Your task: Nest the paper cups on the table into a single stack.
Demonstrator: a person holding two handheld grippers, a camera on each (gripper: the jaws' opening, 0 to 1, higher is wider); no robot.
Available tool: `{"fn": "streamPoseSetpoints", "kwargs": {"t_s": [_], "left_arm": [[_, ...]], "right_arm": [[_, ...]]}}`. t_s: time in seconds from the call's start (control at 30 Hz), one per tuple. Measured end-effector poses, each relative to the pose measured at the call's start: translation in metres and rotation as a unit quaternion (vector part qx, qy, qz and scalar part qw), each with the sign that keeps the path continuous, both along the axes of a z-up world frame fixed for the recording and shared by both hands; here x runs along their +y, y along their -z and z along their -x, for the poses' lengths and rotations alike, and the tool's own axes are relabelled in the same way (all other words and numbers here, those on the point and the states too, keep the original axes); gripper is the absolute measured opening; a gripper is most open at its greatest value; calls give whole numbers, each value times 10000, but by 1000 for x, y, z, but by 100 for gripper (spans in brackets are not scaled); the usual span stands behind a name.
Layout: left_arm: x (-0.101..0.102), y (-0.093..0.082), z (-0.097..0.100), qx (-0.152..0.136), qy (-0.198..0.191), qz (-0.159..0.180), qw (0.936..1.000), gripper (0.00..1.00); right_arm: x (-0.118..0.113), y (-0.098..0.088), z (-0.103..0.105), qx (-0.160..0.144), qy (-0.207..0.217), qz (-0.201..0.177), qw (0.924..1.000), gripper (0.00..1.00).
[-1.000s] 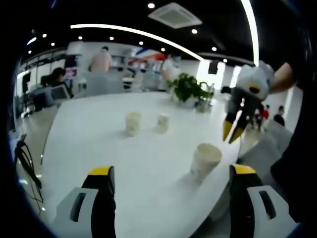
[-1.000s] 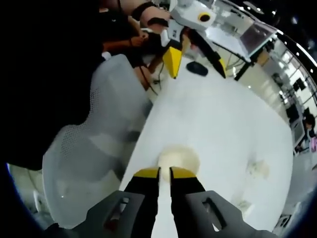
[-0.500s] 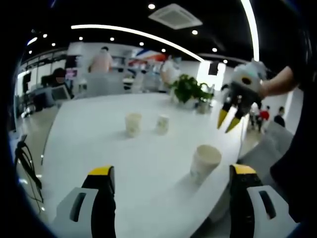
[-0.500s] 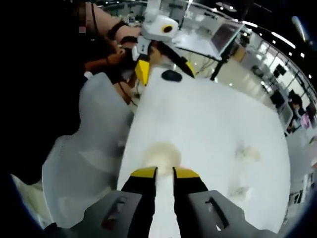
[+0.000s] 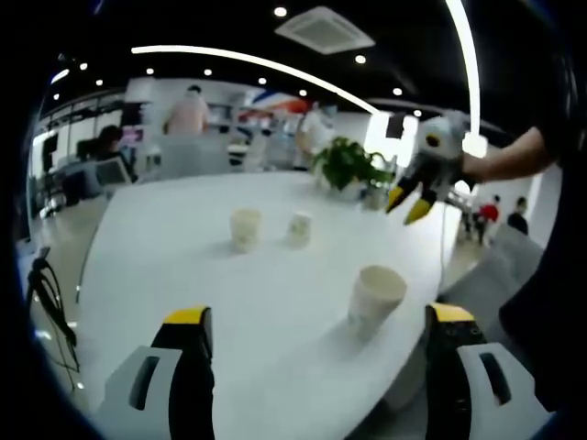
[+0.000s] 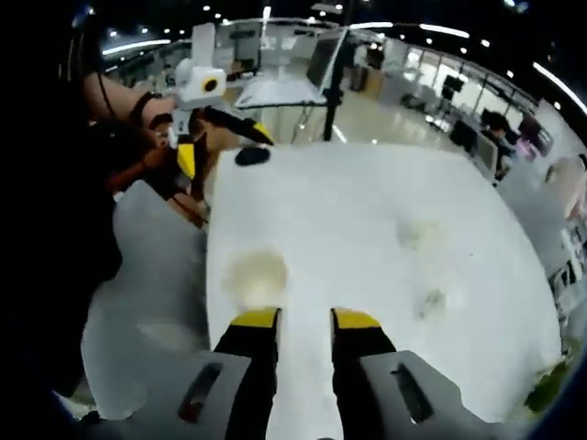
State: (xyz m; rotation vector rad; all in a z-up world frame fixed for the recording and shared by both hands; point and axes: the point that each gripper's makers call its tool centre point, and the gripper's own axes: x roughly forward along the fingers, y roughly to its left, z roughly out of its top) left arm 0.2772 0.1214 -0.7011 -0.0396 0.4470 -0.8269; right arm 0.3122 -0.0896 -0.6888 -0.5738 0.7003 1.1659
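Three paper cups stand apart on the white table [image 5: 165,257]. In the left gripper view one cup [image 5: 376,298] is near, right of centre, with two more cups [image 5: 245,227] [image 5: 300,227] farther back. My left gripper [image 5: 318,316] is wide open and holds nothing, low over the near table edge. My right gripper [image 5: 408,203] hangs in the air above and beyond the near cup. In the right gripper view my right gripper [image 6: 305,319] is open and holds nothing, looking down on the near cup [image 6: 257,275]; the other cups [image 6: 417,234] [image 6: 431,301] are blurred.
A pale mesh chair [image 6: 147,275] stands at the table edge beside the near cup. A dark small object [image 6: 250,156] lies on the table by my left gripper [image 6: 220,147]. A potted plant [image 5: 348,165] sits at the far edge. People and desks are behind.
My right gripper has risen and moved away from the near cup, and its jaws have parted from almost closed. My left gripper and the cups have kept their places.
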Motion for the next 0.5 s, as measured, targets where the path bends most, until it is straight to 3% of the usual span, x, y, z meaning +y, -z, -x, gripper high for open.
{"fn": "streamPoseSetpoints", "kwargs": {"t_s": [0.17, 0.5], "left_arm": [[2, -1, 3, -10, -17, -4, 10000, 94], [3, -3, 6, -31, -23, 17, 10000, 94]], "right_arm": [[-11, -5, -11, -18, 560, -291, 9980, 36], [-28, -11, -32, -186, 1271, -454, 9907, 63]]}}
